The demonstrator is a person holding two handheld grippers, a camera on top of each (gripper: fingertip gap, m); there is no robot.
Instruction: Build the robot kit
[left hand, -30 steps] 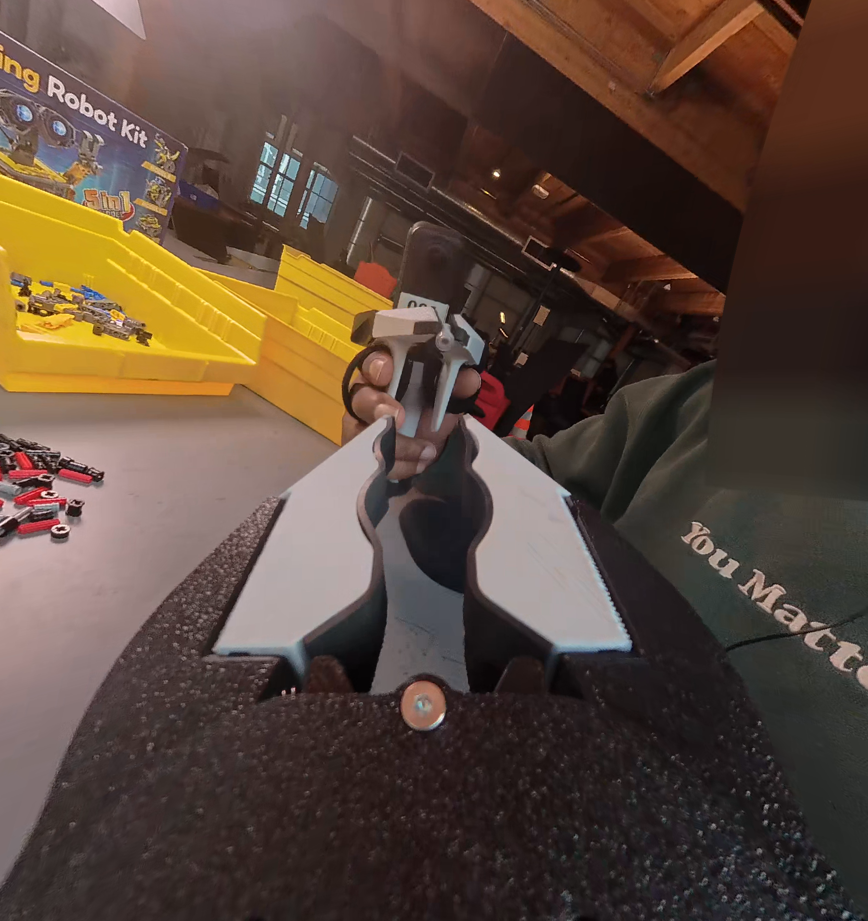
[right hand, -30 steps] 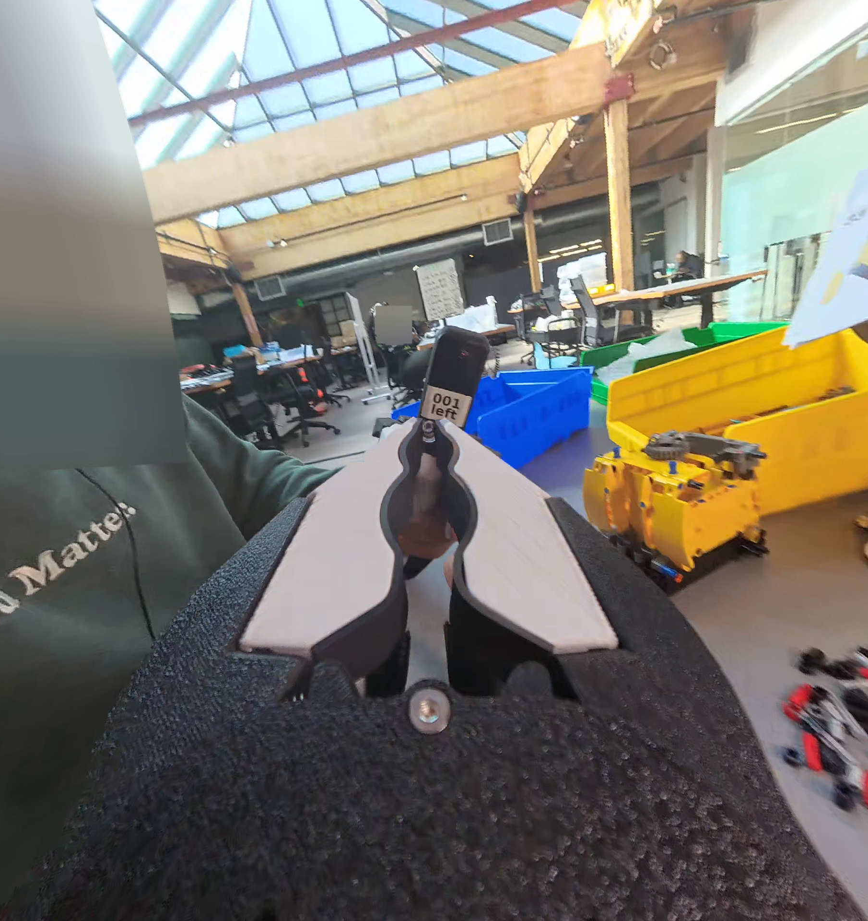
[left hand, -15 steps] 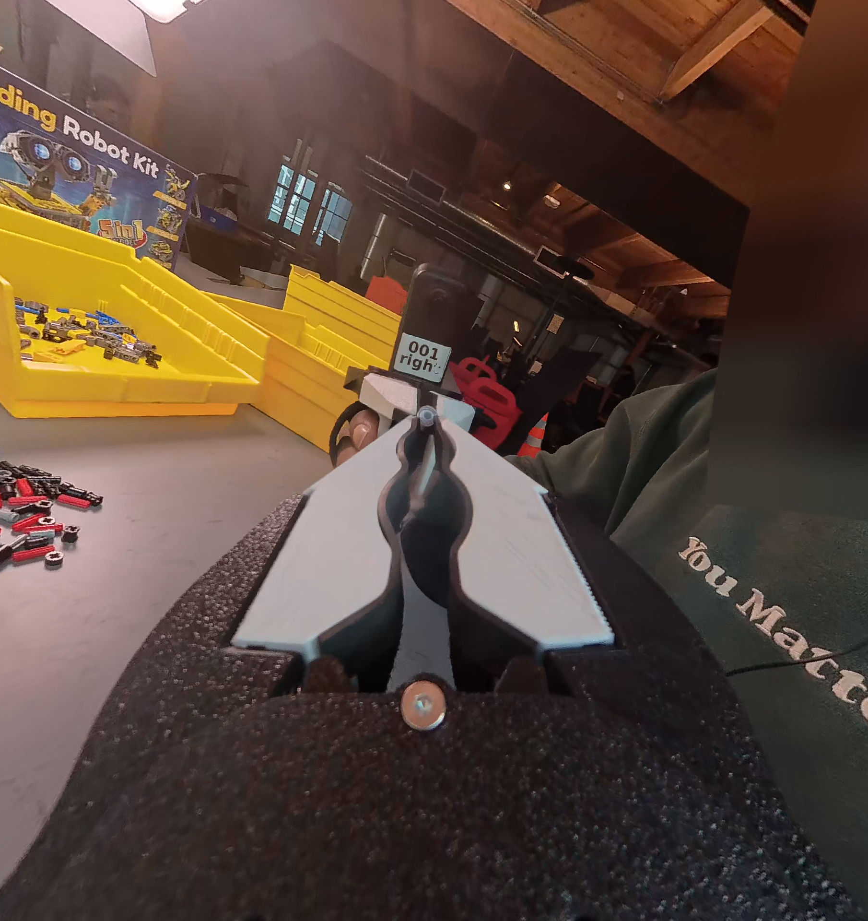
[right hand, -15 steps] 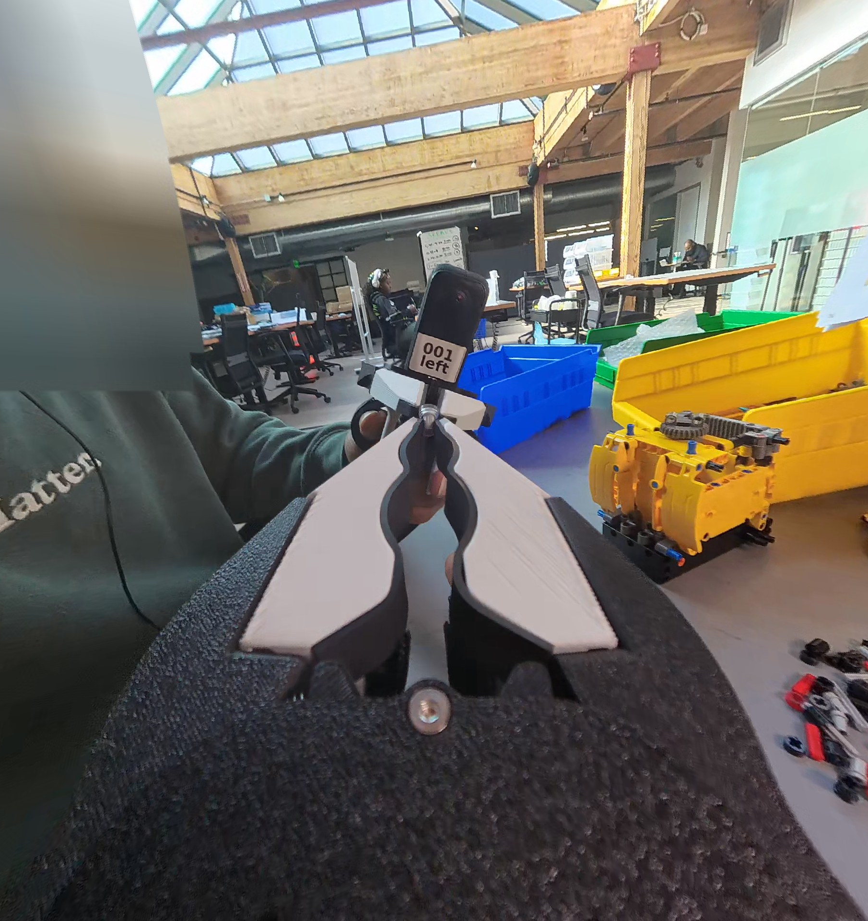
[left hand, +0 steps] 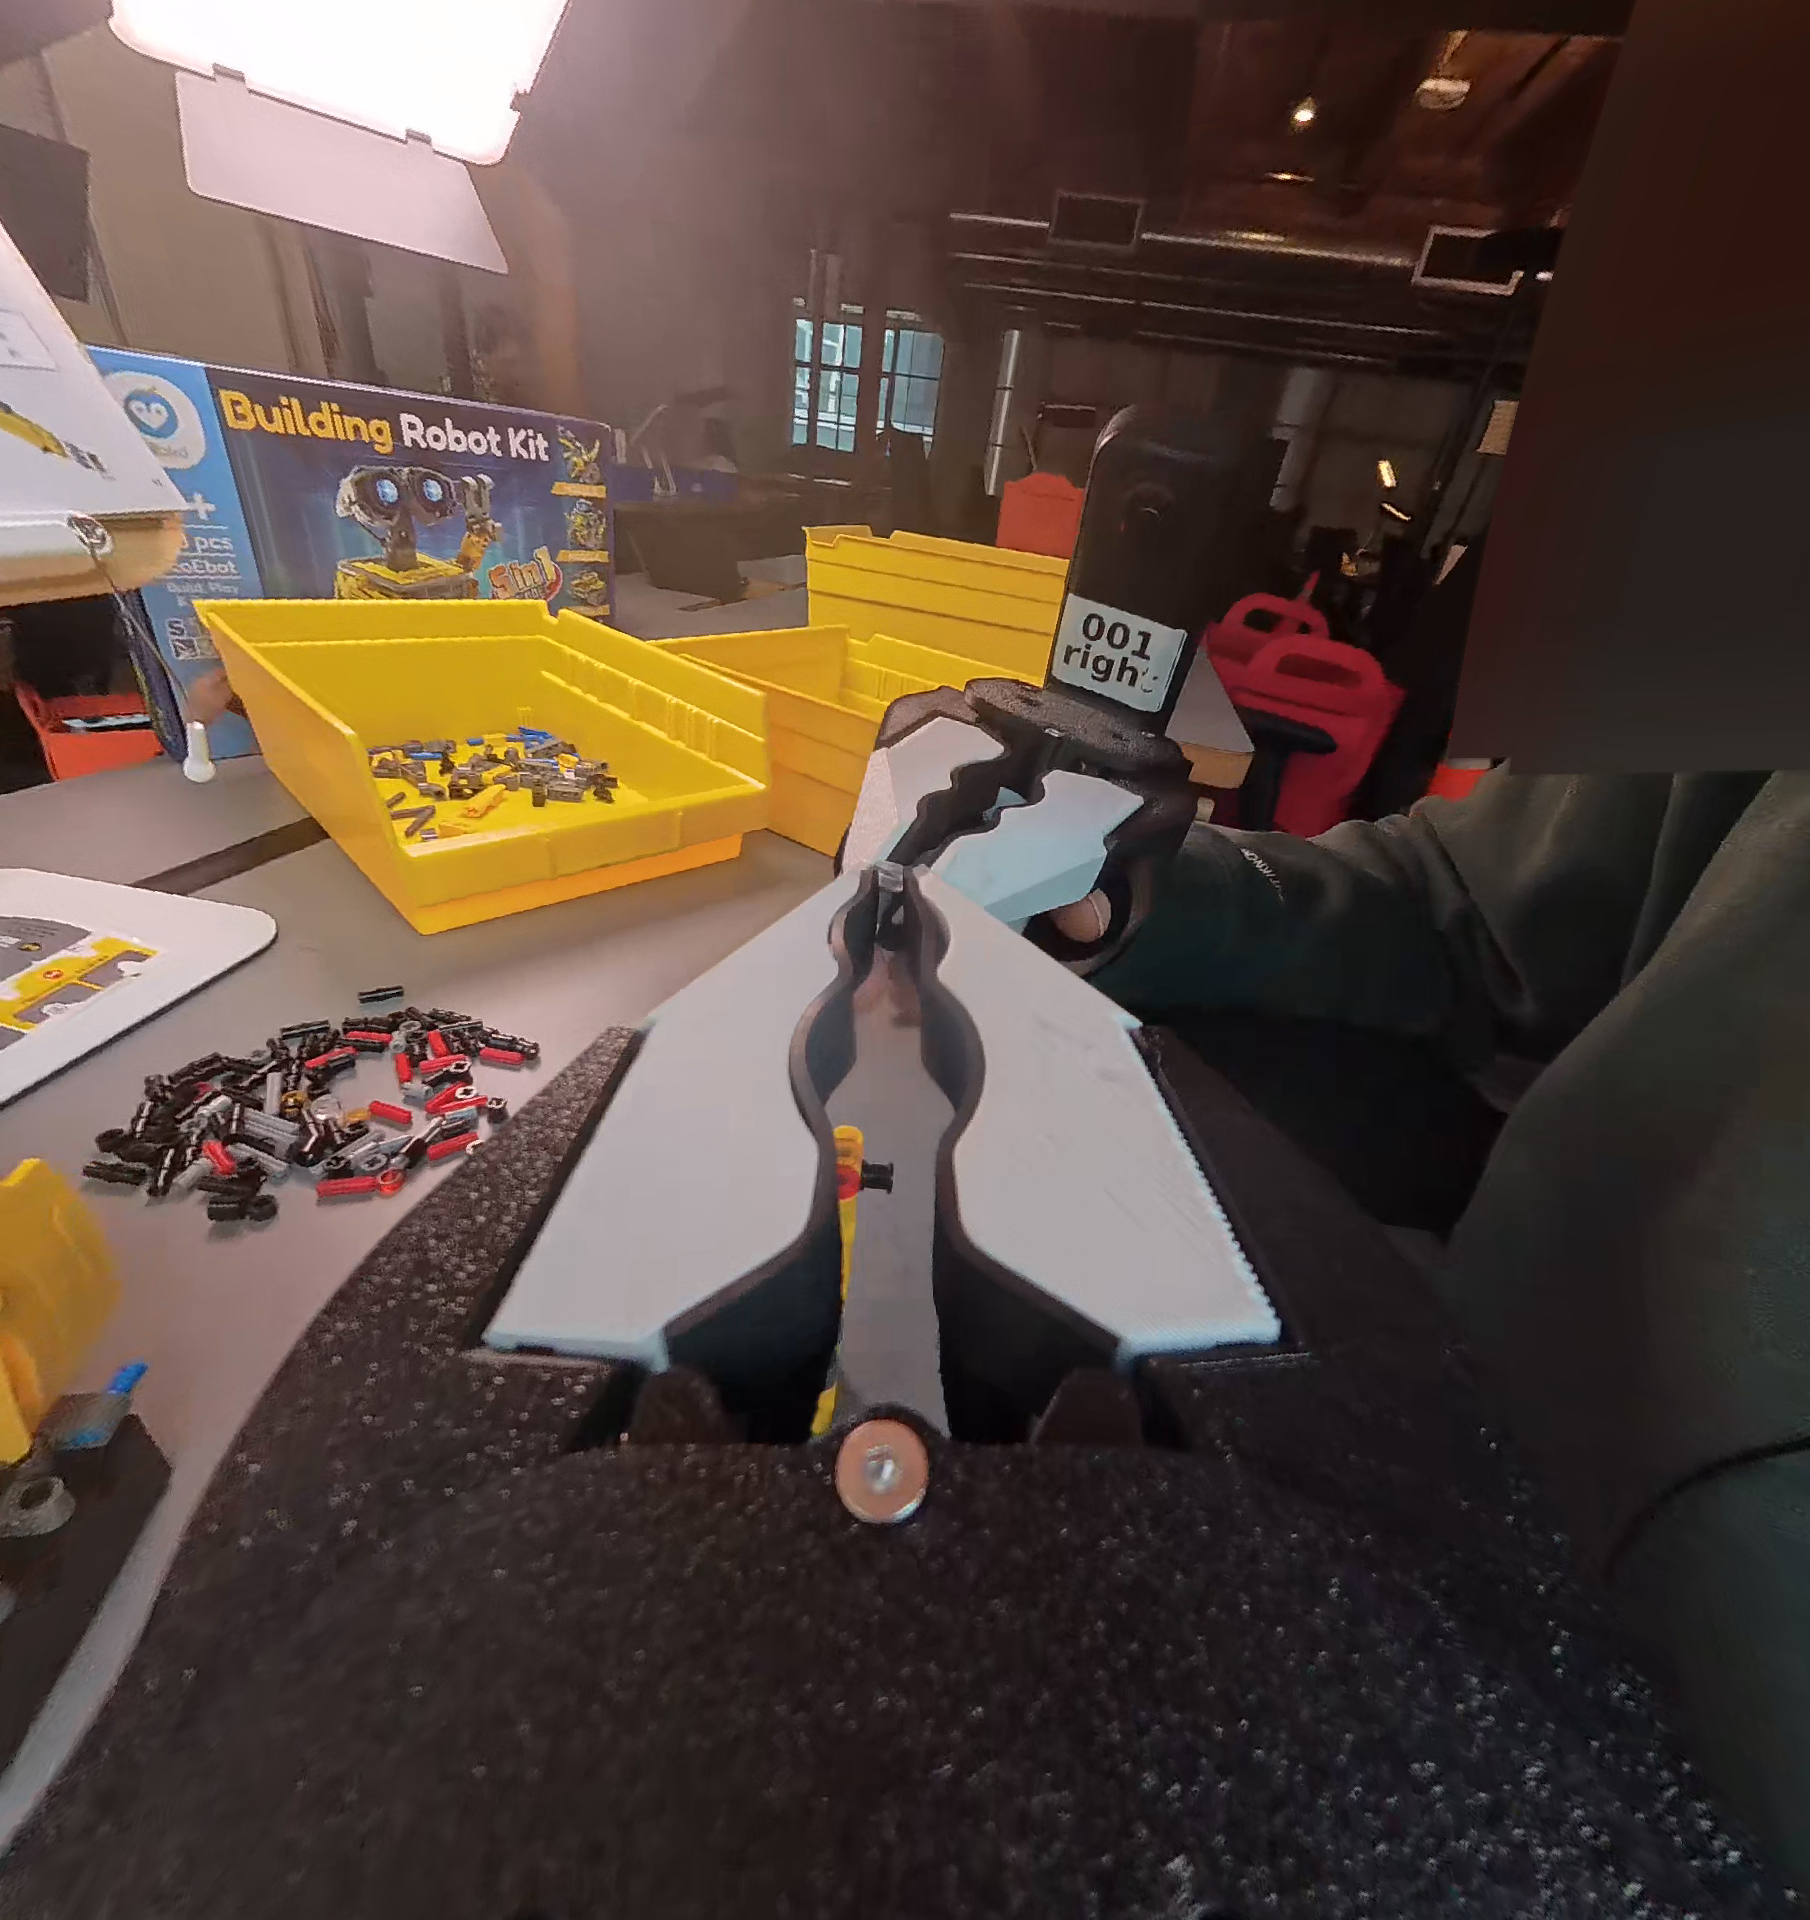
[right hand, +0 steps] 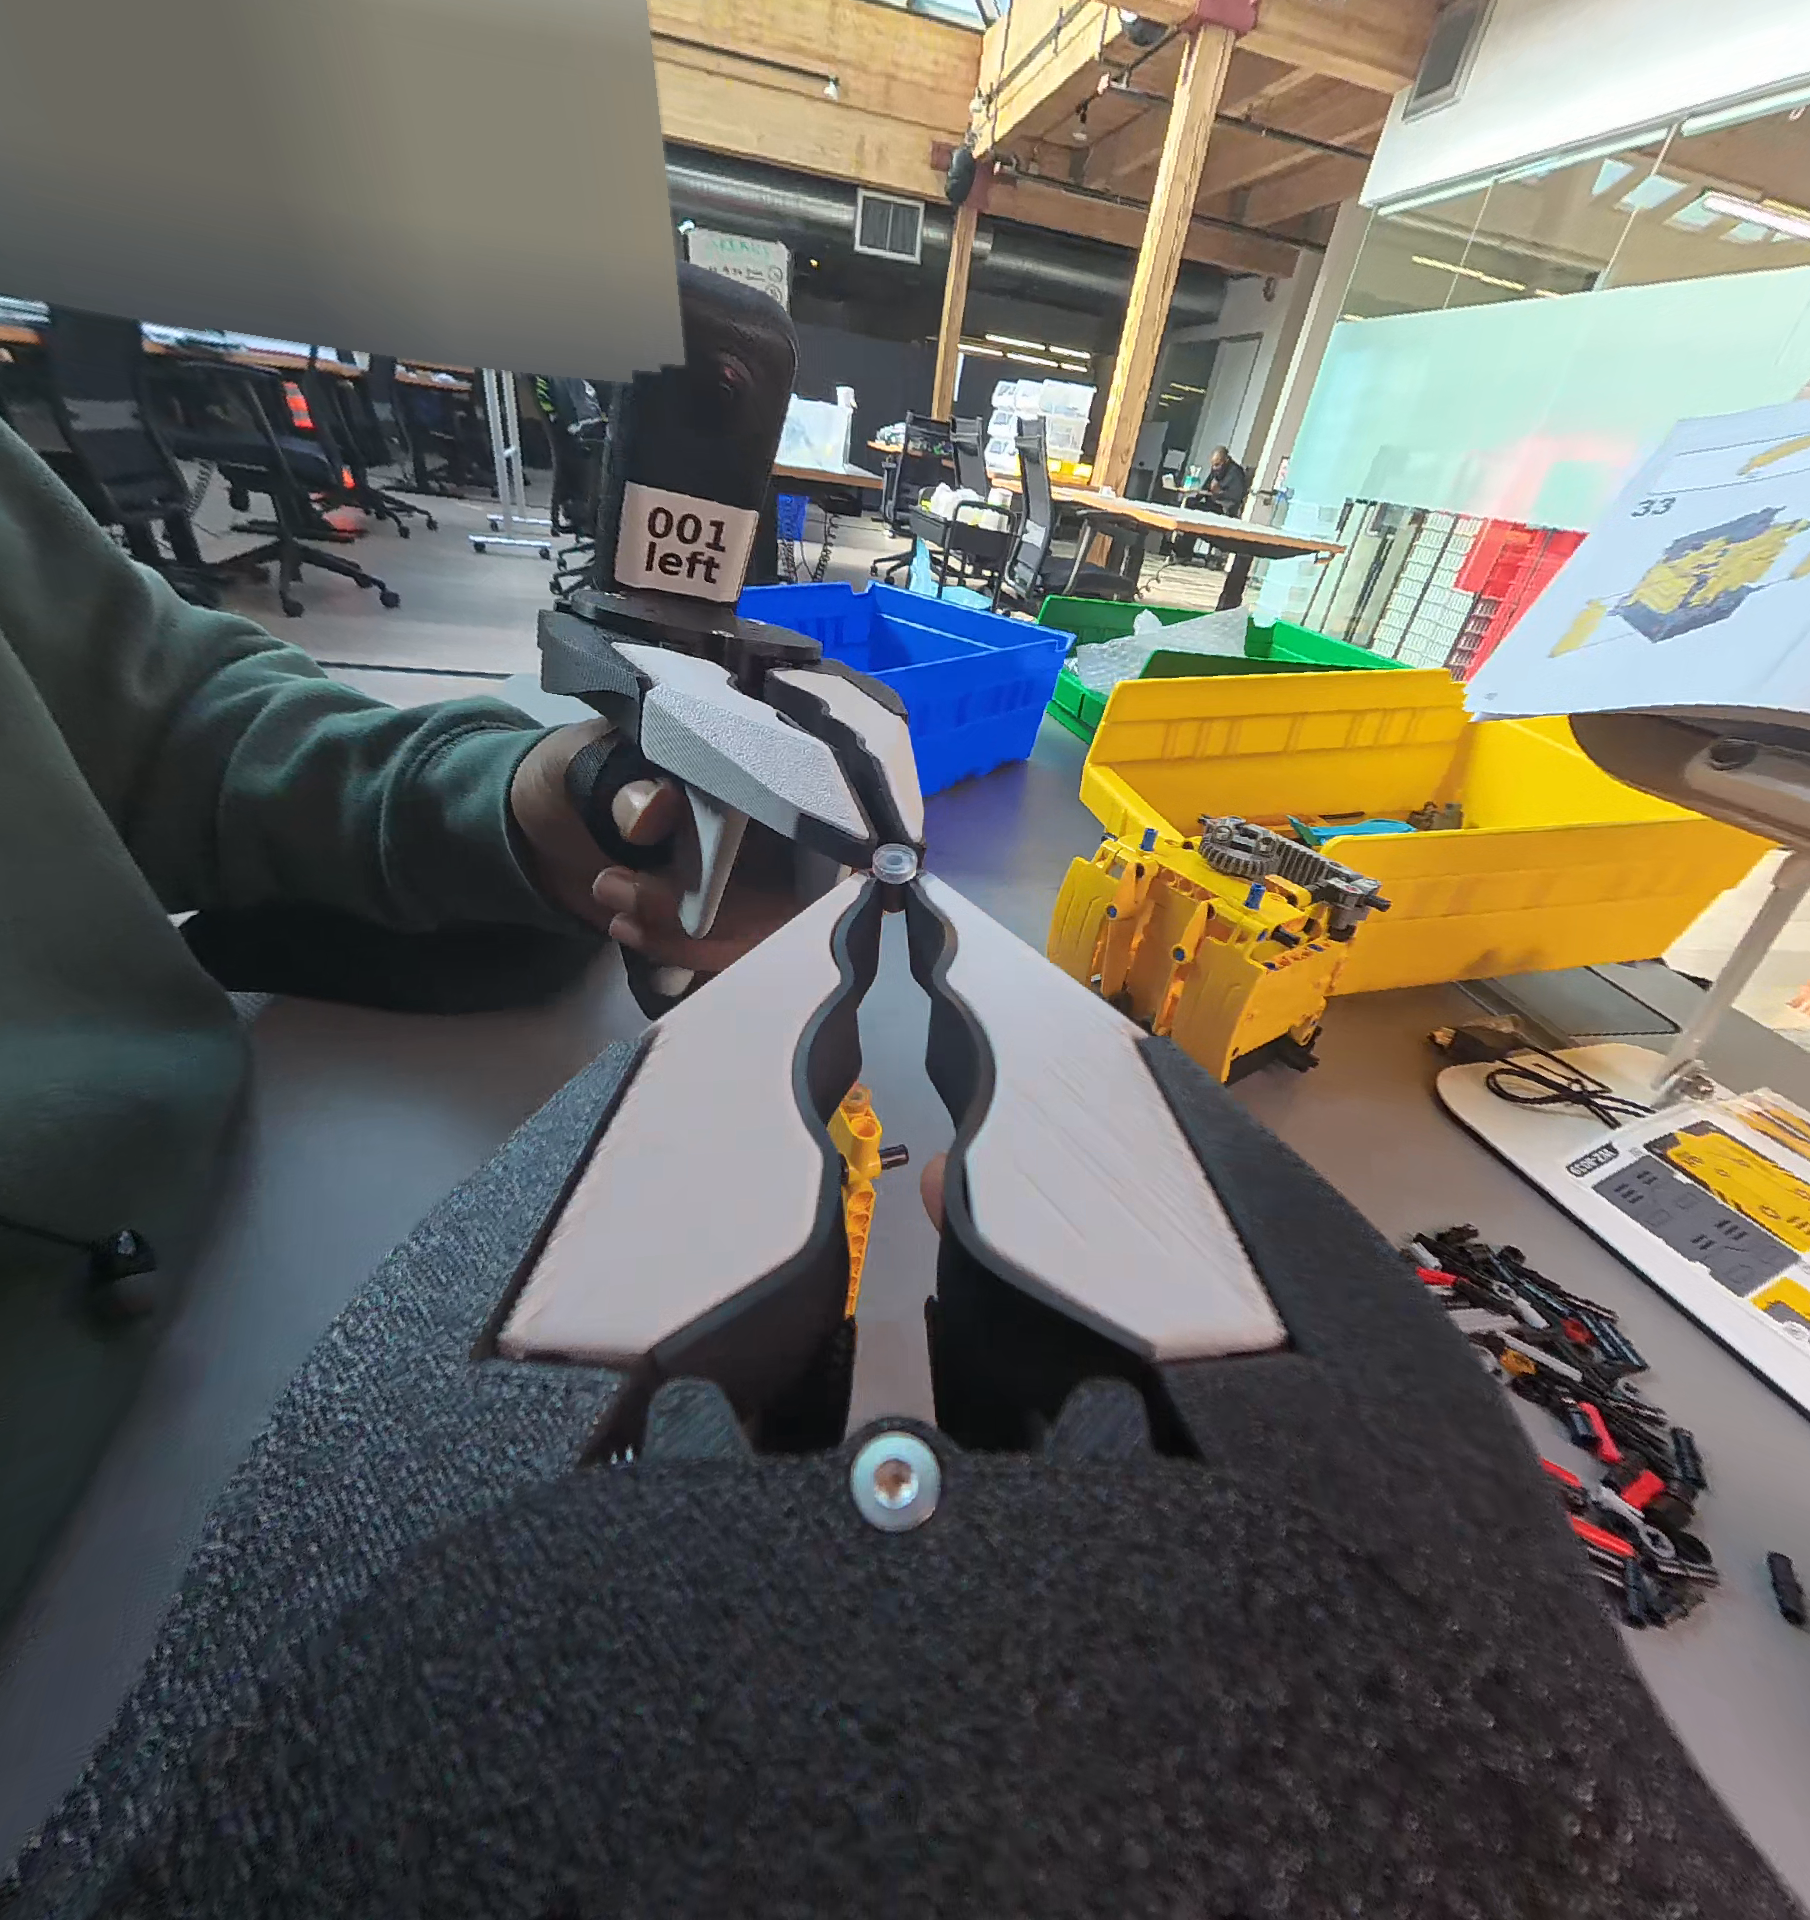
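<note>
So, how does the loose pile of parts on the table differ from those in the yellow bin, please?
Colour: the pile is mostly black and red; the bin parts are grey, some blue and yellow. Place: the pile lies nearer, the bin parts farther back. Both: small building pieces.

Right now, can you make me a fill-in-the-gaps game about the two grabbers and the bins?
1. The bin with loose pieces inside is ____.
2. Next to the green bin stands a ____ one.
3. The left gripper and right gripper meet tip to tip, fingers pinched on a small pale piece, above the grey ____.
4. The loose pile is mostly red, grey and ____.

Missing words: yellow, blue, table, black.
</note>
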